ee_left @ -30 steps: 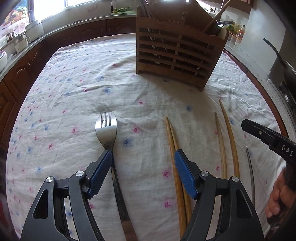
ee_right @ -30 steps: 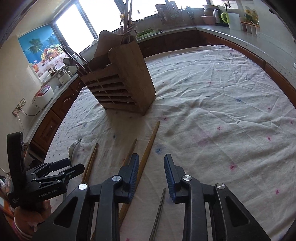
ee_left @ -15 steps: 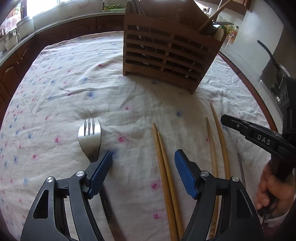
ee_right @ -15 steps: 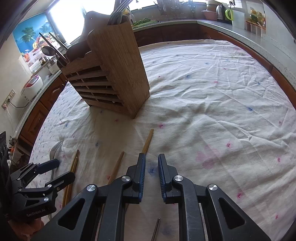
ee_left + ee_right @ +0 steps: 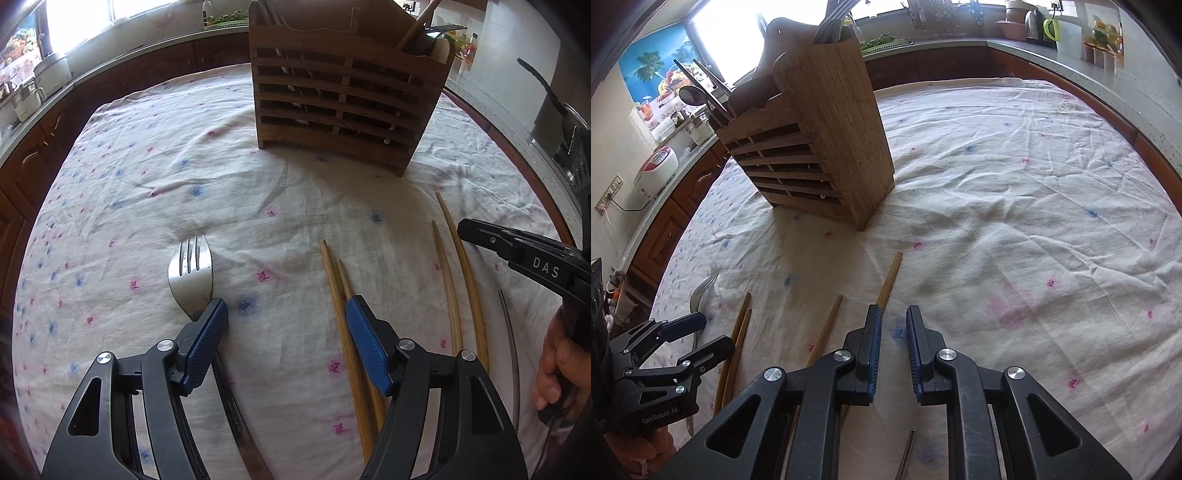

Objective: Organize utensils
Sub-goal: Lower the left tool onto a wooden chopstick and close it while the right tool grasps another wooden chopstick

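A wooden slatted utensil holder (image 5: pixel 347 107) stands on the flowered tablecloth, with several utensils inside; it also shows in the right wrist view (image 5: pixel 812 147). A steel fork (image 5: pixel 192 280) lies in front of my open left gripper (image 5: pixel 286 314), its left fingertip over the fork's neck. A pair of brown chopsticks (image 5: pixel 338 295) lies by the right fingertip. Two longer pale chopsticks (image 5: pixel 458 266) and a thin metal rod (image 5: pixel 511 343) lie further right. My right gripper (image 5: pixel 893 325) is nearly closed and empty, hovering beside the long chopsticks (image 5: pixel 888 284).
The tablecloth (image 5: pixel 1015 206) covers a round table. Kitchen counters with a rice cooker (image 5: pixel 655 166), pots (image 5: pixel 51 70) and a kettle (image 5: pixel 1034 22) ring the table. A pan handle (image 5: pixel 543 88) sticks out at the right.
My left gripper has shifted so the fork and chopsticks sit between its fingers. My right gripper narrowed, then opened very slightly, and moved forward over the long chopsticks.
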The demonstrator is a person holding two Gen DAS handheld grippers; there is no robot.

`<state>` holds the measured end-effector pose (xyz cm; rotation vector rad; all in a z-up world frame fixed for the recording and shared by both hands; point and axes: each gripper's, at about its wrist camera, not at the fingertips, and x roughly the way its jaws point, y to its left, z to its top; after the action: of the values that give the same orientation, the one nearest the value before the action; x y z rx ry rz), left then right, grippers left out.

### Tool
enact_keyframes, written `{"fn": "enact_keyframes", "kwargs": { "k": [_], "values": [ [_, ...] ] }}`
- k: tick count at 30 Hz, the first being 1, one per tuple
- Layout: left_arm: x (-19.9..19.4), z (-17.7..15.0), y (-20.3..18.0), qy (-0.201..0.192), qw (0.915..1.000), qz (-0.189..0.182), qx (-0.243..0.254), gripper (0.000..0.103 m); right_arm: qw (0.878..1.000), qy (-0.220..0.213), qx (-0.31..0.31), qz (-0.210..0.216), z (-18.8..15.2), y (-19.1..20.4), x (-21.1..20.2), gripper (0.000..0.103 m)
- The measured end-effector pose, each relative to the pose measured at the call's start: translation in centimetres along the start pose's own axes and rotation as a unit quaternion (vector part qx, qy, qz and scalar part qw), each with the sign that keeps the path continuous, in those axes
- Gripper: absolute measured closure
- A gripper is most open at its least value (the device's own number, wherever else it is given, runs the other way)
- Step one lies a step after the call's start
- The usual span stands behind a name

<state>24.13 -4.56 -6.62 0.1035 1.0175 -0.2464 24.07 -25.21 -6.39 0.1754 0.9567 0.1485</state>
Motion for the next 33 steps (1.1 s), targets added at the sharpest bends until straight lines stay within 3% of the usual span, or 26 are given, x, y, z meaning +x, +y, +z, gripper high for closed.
{"fn": "enact_keyframes", "kwargs": {
  "k": [5,14,17,19,22,26,33],
  "values": [
    [0.2,-0.2,-0.7,0.003,0.9995,0.016,0.027,0.036,1.0,0.001,-0.007,0.002,0.3,0.5,0.4,0.086],
    [0.6,0.7,-1.2,0.002,0.9997,0.011,0.024,0.042,1.0,0.01,-0.013,-0.005,1.6,1.2,1.5,0.085],
    [0.6,0.7,-2.0,-0.004,0.9994,0.007,0.033,0.055,0.999,0.011,-0.034,-0.019,1.8,2.3,2.0,0.084],
    [0.5,0.6,-2.8,-0.01,0.9988,0.001,0.047,0.074,0.998,0.006,-0.057,-0.035,1.6,3.0,2.1,0.084],
    [0.6,0.7,-3.3,-0.017,0.9982,-0.007,0.057,0.089,0.997,-0.001,-0.063,-0.041,1.3,3.0,2.0,0.087],
    [0.6,1.1,-2.9,-0.011,0.9987,-0.025,0.042,0.097,1.0,0.004,-0.019,0.002,1.4,1.5,1.2,0.096],
    [-2.6,0.5,-0.9,-0.029,0.9975,-0.064,0.004,0.099,0.997,-0.039,0.011,0.06,0.6,0.9,-4.2,0.098]
  ]
}}
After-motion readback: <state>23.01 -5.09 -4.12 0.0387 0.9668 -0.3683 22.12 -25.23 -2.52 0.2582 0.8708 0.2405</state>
